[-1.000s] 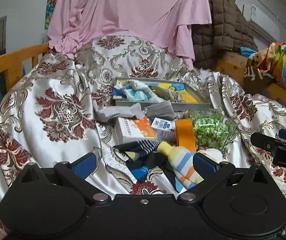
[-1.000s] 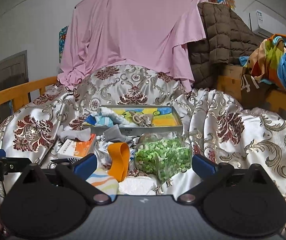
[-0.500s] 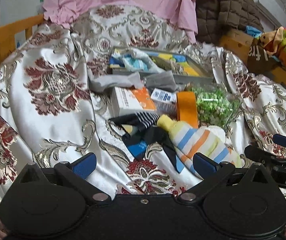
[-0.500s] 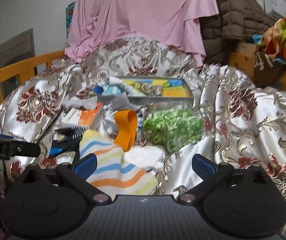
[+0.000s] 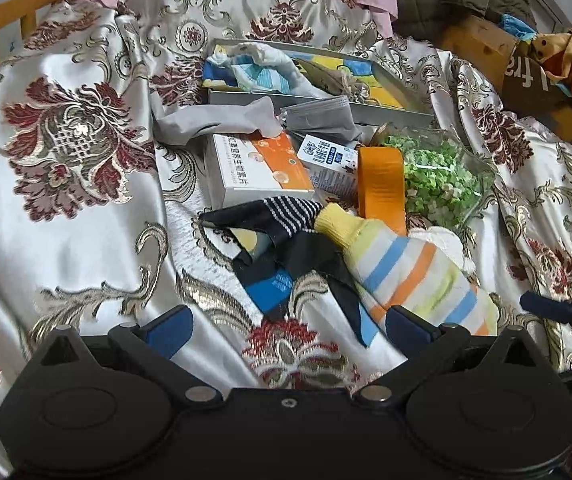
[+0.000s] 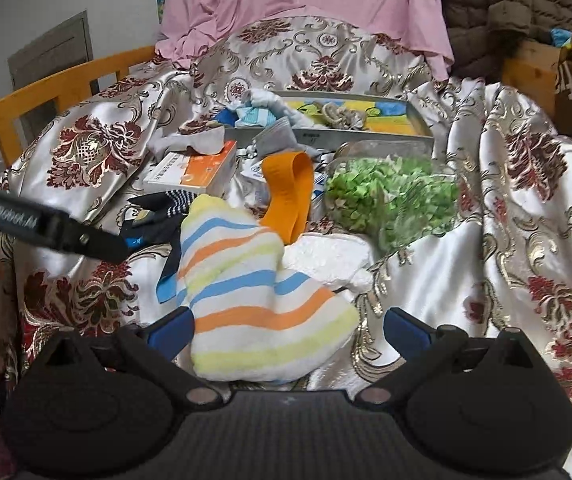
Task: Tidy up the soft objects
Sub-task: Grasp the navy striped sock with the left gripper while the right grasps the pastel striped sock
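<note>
Hovering with jaws spread wide, the right gripper (image 6: 287, 326) is straddling the striped sock (image 6: 246, 300) lying on the satin bedspread (image 6: 505, 240). The left gripper (image 5: 286, 326) is gaping empty beside it, near the dark sock (image 5: 282, 248). Farther back, an orange strap (image 6: 289, 196) is leaning by the tray (image 6: 365, 134).

One pastel-striped fuzzy sock (image 6: 246, 300); one dark navy patterned sock (image 5: 282, 248); two grey socks (image 5: 214, 120); one orange fabric band (image 5: 379, 184); one clear bag of green bits (image 6: 393, 196); one white-orange carton (image 5: 254, 168); one grey tray (image 5: 401, 112).
</note>
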A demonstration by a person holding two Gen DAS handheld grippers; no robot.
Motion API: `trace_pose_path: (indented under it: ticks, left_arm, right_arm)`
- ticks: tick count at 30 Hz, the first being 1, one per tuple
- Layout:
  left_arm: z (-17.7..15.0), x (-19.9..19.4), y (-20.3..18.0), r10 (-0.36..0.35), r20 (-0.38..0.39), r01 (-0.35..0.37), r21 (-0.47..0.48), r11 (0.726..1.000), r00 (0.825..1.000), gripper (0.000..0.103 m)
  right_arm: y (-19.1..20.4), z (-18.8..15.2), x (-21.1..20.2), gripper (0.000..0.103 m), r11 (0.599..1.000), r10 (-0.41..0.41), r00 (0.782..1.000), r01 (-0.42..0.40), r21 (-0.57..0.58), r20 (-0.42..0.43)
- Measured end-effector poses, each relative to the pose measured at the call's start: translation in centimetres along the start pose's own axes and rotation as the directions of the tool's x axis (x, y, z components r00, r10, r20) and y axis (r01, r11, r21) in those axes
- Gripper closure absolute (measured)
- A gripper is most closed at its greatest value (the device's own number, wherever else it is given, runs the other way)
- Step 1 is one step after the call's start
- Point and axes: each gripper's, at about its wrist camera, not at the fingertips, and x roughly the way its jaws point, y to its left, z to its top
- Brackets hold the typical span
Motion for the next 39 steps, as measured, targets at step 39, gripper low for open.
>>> trace_pose_path:
  ticks: [39]
  left_arm:
    - [3.7, 7.7, 0.5, -0.097, -0.027, 0.1, 0.337, 0.936, 0.995, 0.008]
  right_arm:
    - [-0.9, 1.5, 4.3, 0.024, 0.993, 0.098, 0.992, -0.093, 0.071, -0.073]
